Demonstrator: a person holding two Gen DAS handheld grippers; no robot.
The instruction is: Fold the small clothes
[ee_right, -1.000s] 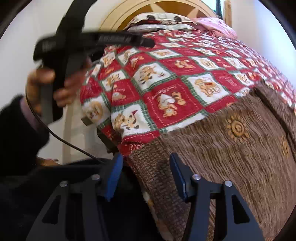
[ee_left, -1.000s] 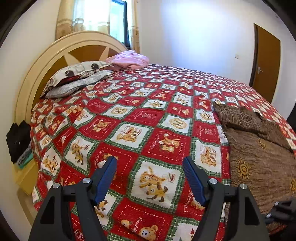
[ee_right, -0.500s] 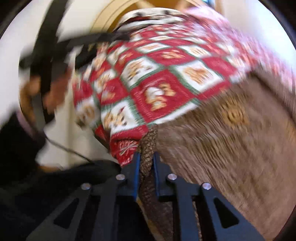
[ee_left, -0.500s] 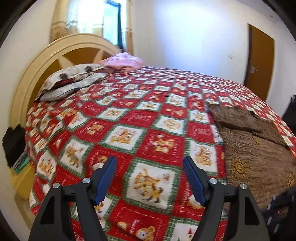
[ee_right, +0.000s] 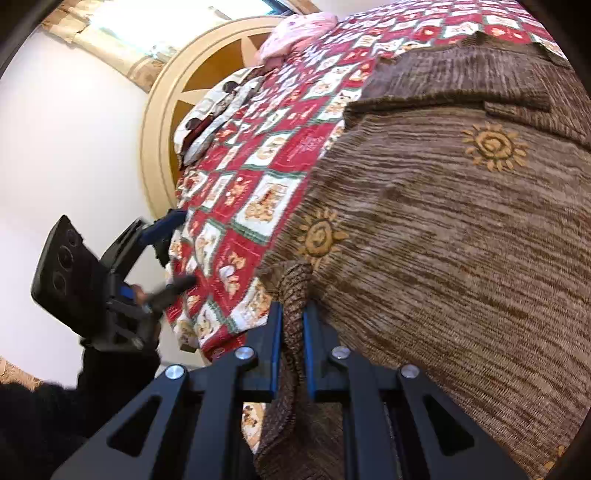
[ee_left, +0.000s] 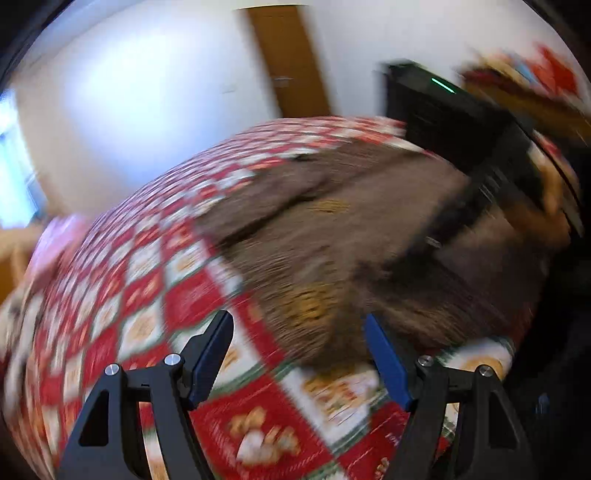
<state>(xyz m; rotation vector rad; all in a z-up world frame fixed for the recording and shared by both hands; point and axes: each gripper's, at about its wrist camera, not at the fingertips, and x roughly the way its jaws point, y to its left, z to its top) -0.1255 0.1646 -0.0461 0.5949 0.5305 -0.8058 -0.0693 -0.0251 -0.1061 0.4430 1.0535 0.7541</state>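
A brown knitted garment (ee_right: 443, 229) with orange sun motifs lies spread on the bed near its edge. My right gripper (ee_right: 293, 314) is shut on a bunched corner of its hem. In the blurred left wrist view the same garment (ee_left: 351, 236) lies ahead, and my left gripper (ee_left: 299, 354) is open and empty just short of its near edge. The left gripper also shows in the right wrist view (ee_right: 162, 236), beside the bed's edge, left of the garment.
The bed has a red, white and green patchwork quilt (ee_right: 258, 184). Pillows (ee_right: 214, 110) and a pink bundle (ee_right: 295, 33) lie by the round cream headboard (ee_right: 166, 110). A brown door (ee_left: 288, 62) stands across the room.
My right gripper has kept its hold on the garment's corner and lifted it. My left gripper has swung fast to the right, from facing the headboard to facing the garment.
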